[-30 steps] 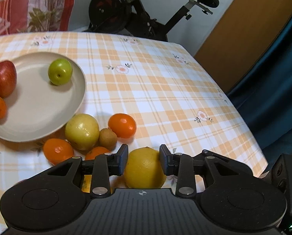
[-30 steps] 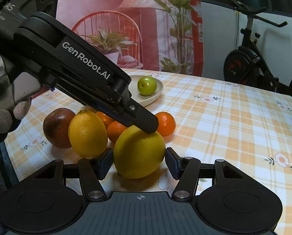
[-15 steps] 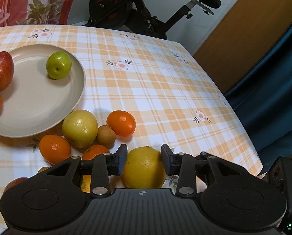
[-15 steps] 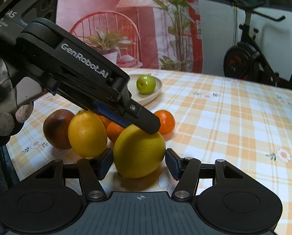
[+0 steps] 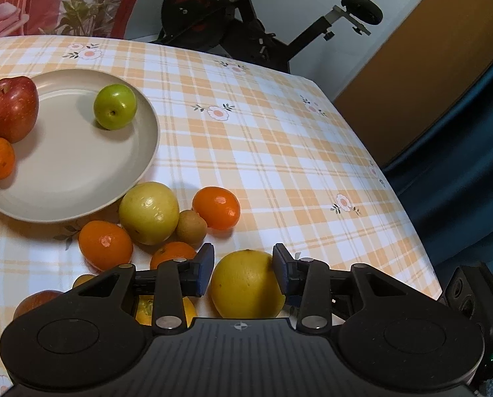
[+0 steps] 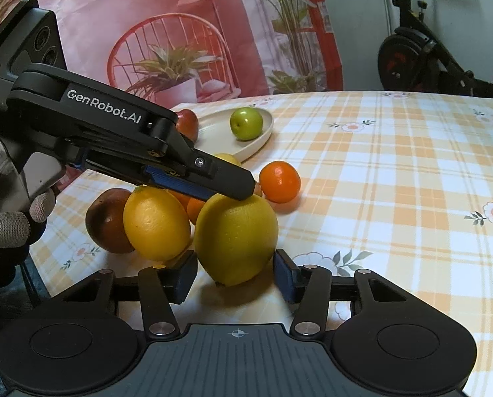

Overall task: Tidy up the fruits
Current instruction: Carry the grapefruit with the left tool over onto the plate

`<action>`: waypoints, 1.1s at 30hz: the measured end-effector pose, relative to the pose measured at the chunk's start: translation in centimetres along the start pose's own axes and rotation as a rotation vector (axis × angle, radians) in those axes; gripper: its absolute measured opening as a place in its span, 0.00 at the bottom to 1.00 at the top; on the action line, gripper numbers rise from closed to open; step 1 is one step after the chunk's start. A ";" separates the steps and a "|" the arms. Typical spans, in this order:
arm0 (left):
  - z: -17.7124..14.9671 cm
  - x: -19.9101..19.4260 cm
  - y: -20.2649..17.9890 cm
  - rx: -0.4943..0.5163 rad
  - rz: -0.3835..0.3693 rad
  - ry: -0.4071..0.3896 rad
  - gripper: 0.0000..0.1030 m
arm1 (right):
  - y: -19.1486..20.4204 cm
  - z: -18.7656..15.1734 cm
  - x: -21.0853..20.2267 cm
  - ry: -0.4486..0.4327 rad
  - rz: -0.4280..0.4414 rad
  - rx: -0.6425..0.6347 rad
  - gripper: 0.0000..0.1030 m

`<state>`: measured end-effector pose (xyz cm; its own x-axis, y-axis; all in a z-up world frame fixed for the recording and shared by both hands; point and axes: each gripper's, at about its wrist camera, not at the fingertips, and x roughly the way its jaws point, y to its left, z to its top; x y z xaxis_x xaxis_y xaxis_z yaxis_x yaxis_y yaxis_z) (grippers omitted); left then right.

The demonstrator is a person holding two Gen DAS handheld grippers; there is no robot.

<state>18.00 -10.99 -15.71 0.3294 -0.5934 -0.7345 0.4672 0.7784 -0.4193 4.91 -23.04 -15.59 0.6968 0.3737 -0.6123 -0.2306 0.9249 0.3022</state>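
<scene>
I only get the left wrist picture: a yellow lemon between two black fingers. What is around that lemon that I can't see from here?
Observer: From the right wrist view, the right gripper straddles the same lemon. Its pads sit just off the peel on both sides, and its jaws have just been closing.
Operator: And what holds the tool I look through?
Observer: A gloved hand holds the left gripper by its handle. Its jaws have just been opening, with the lemon between them.
Operator: Any fruit hidden under it?
Observer: Yes, a second lemon close beside the first, and a dark red fruit next to that.
</scene>
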 end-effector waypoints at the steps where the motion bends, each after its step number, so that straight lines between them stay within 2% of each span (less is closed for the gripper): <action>1: 0.0 0.0 0.0 -0.003 0.000 0.000 0.41 | 0.0 0.0 0.0 0.000 0.000 0.000 0.45; 7: -0.1 0.0 0.0 -0.001 -0.002 0.006 0.43 | 0.0 0.0 0.1 -0.001 0.001 -0.002 0.45; 9: -0.2 0.0 -0.1 0.003 -0.005 0.010 0.47 | 0.0 0.0 0.1 -0.002 0.003 -0.001 0.45; 18: -0.4 0.3 -0.7 0.039 0.010 0.013 0.45 | 0.0 0.0 -0.1 -0.010 0.003 -0.009 0.45; 23: -0.2 0.1 -0.1 0.008 -0.007 0.005 0.46 | 0.1 0.1 -0.4 -0.034 -0.001 -0.021 0.45; 29: 0.4 -1.1 -0.4 0.022 0.000 -0.036 0.46 | 0.4 1.1 -0.7 -0.053 0.003 -0.039 0.45; 33: 1.4 -2.7 0.0 0.008 0.001 -0.087 0.46 | 0.8 3.2 -0.5 -0.061 0.017 -0.079 0.45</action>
<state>18.27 -9.69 -12.96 0.4001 -0.6082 -0.6856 0.4728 0.7778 -0.4141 6.56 -22.67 -12.72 0.7321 0.3864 -0.5609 -0.2936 0.9221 0.2520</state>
